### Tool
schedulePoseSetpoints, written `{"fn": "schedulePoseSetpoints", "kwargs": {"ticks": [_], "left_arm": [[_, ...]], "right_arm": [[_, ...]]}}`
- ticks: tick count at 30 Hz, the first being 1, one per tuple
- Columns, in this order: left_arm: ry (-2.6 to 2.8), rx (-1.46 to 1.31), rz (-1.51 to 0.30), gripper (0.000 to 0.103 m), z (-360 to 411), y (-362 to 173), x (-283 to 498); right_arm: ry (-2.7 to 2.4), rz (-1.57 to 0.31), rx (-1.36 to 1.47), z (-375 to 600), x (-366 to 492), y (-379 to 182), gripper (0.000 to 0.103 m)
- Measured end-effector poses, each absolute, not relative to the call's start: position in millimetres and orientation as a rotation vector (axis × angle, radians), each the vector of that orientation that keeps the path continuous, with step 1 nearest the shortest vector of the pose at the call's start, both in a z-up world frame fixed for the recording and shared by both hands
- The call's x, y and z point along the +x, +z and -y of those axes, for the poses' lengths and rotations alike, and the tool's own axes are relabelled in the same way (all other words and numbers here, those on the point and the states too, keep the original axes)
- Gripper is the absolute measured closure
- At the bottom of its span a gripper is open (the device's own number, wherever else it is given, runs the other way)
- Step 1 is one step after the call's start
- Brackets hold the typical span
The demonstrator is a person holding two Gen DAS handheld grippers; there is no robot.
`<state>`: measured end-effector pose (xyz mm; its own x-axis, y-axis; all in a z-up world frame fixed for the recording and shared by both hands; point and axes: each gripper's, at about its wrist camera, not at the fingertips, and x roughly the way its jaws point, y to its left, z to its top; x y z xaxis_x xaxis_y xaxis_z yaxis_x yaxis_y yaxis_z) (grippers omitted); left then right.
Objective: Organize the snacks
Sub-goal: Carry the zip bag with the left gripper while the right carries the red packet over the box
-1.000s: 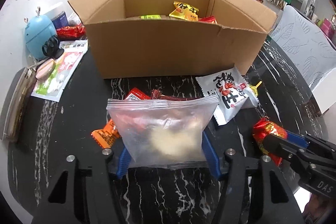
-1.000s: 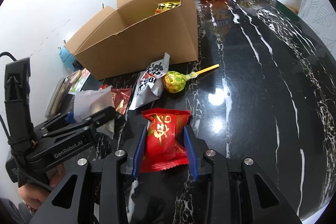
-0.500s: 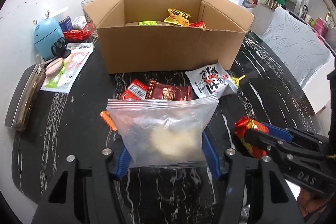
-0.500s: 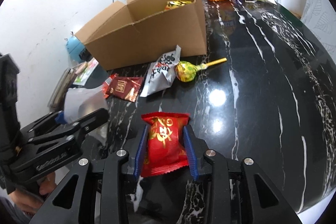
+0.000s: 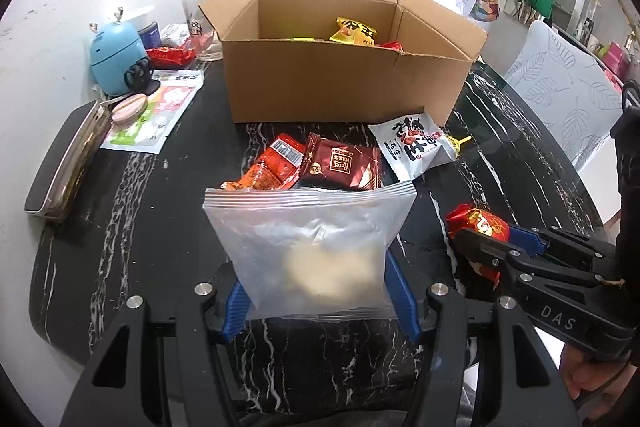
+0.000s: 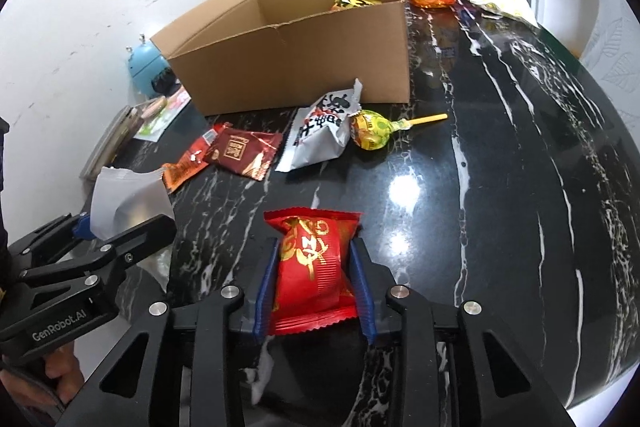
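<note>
The left gripper's (image 5: 316, 291) blue fingers (image 5: 236, 301) were clamped on a clear zip-top plastic bag (image 5: 312, 247); the right gripper (image 6: 314, 287) squeezed a red foil snack packet (image 6: 314, 263). Both hung above the black marbled desk (image 6: 500, 187). Ahead, a dark red chocolate packet (image 5: 340, 165), a white printed pouch (image 5: 412, 147) and a yellow-green lollipop (image 6: 370, 127) lay before the open cardboard box (image 5: 340, 83), which now looked farther off than earlier.

loose snack packets (image 5: 340, 163) lie on the table (image 6: 500, 187) before the box (image 5: 344, 83).
</note>
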<state>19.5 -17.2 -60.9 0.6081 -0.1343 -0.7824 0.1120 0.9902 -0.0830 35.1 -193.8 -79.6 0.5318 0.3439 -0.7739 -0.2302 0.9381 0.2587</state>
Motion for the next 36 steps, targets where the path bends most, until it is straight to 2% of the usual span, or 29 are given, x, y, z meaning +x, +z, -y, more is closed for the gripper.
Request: {"fn": "schedulePoseSetpoints", "kwargs": {"ticks": [18, 36], "left_arm": [[-0.217, -0.041, -0.799, 0.044, 22, -12, 31], [-0.255, -0.035, -0.656, 0.044, 28, 47, 120]], "right_arm": [[0.402, -0.874, 0.135, 196, 36, -30, 0.069], [0.451, -0.748, 0.092, 198, 126, 38, 0.069]]}}
